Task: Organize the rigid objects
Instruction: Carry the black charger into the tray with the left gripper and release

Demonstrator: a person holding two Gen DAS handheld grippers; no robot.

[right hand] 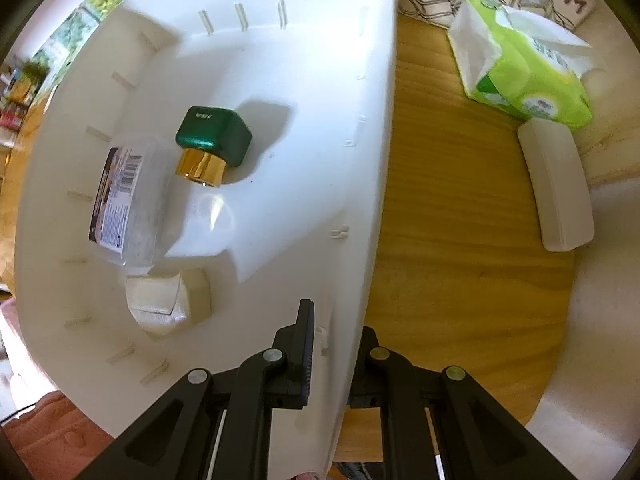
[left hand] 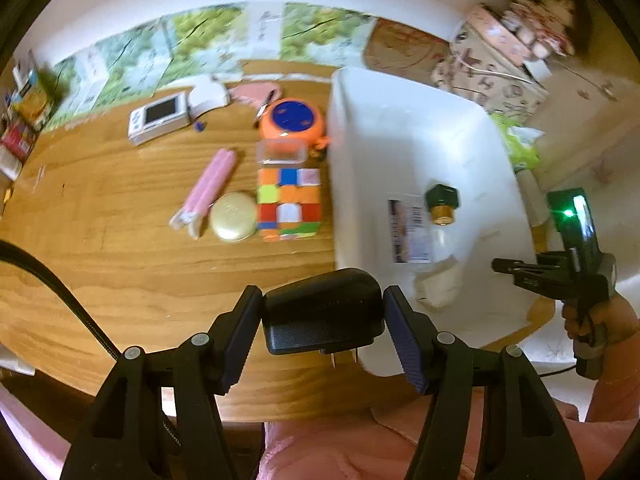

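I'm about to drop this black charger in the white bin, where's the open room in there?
Bare floor lies in the white bin beyond the green-capped bottle, toward the far wall and the right wall. The near left corner is crowded: the bottle and a small cream box lie there, with the right gripper clamped on the near rim.

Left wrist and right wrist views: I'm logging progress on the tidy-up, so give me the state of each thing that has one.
Left gripper: shut on black plug adapter, held above table edge.
Right gripper: shut on white bin wall.
Green-capped bottle: lying on its side in bin, cap on.
Small white box: in bin.
Rubik's cube: on table, scrambled.
Gold round tin: on table, closed.
Tissue pack: on table, opened.
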